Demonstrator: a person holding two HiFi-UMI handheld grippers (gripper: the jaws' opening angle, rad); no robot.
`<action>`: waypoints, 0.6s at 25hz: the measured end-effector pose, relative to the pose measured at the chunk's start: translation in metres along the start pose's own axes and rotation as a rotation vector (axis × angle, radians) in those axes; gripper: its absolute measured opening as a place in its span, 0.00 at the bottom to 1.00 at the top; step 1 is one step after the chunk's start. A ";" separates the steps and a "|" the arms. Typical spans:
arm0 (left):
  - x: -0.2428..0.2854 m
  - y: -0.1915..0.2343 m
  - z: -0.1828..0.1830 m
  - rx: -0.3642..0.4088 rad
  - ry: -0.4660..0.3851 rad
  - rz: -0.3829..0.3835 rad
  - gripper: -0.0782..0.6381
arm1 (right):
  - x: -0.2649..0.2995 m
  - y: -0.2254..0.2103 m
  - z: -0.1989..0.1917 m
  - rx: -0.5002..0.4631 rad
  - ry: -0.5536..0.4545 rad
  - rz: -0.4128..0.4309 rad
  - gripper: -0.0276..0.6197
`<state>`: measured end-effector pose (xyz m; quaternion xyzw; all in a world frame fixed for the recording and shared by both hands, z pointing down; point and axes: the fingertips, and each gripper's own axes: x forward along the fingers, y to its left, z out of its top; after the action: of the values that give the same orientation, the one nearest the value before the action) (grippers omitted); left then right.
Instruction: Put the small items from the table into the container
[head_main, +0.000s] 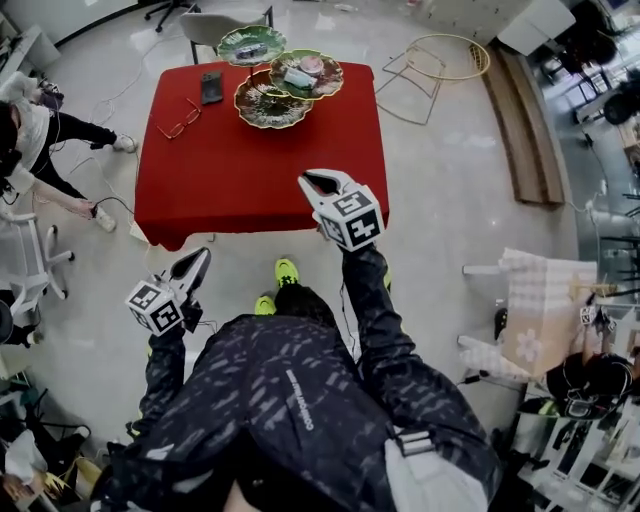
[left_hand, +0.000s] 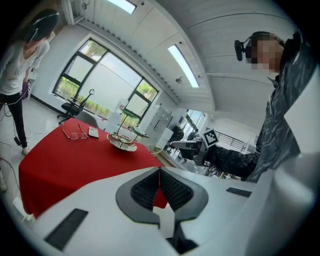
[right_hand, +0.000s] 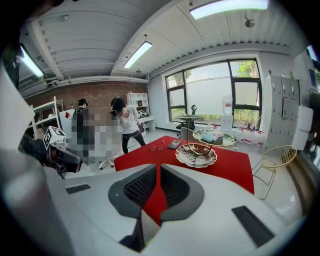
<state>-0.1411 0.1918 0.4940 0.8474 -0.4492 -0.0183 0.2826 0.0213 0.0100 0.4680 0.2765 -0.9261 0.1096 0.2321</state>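
1. The person is standing at the near edge of the red table (head_main: 250, 175), so both tools are waiting short of the work. The left gripper (head_main: 195, 263) is hanging low off the table's near corner. The right gripper (head_main: 320, 183) is hovering over the near edge, aiming toward the dishes.
2. Both are carrying nothing. The left gripper's ribbed black pads (left_hand: 147, 190) are pressing together, and the right gripper's pads (right_hand: 140, 187) are meeting at the tips, with only red cloth showing past them.
3. The small items, a pair of glasses (head_main: 180, 122) and a dark phone (head_main: 211, 87), are lying side by side at the table's far left, apart from the dishes.
4. The container is probably the tiered stand of dishes (head_main: 272, 103) at the far edge. One upper dish (head_main: 320, 62) is holding small pale things.
5. The cloth is draping softly. The dishes are looking glossy and scalloped, on a thin wire frame. The thin-rimmed glasses and the flat slab of a phone are likely to be fiddly to pinch.
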 end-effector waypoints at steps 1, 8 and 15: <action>-0.003 -0.005 -0.003 0.010 0.005 -0.013 0.13 | -0.005 0.011 -0.004 0.013 -0.009 0.006 0.10; -0.015 -0.030 -0.039 -0.005 0.039 -0.109 0.12 | -0.033 0.087 -0.055 0.042 0.050 0.032 0.10; -0.015 -0.050 -0.046 0.011 0.029 -0.165 0.12 | -0.049 0.137 -0.089 0.043 0.109 0.063 0.09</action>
<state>-0.0991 0.2469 0.5044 0.8832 -0.3737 -0.0270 0.2821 0.0131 0.1749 0.5105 0.2457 -0.9178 0.1518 0.2725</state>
